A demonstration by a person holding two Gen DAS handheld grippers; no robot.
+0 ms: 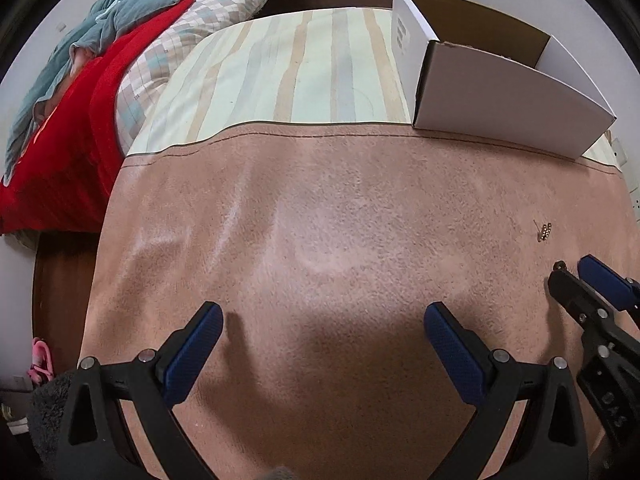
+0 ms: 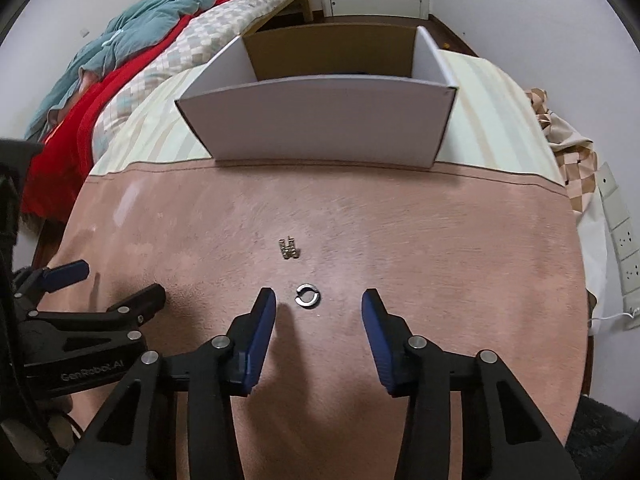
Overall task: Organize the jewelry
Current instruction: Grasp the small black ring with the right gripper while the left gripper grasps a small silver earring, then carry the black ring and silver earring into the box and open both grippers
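Right gripper (image 2: 318,312), fingers spread and empty, hovers over the pink cloth (image 2: 440,248) covering the counter. A small metal ring (image 2: 307,295) lies flat between the fingertips, nearer the left finger; being round, it has no long axis. Just beyond the fingertips lies a cluster of small earrings (image 2: 289,249), its pins pointing roughly away from the fingers. Both are judged light, rigid and slippery, sunk slightly into the nap; pinch across the ring's rim. Farther ahead stands an open white box (image 2: 320,120). Left gripper (image 1: 322,330), fingers spread, holds nothing.
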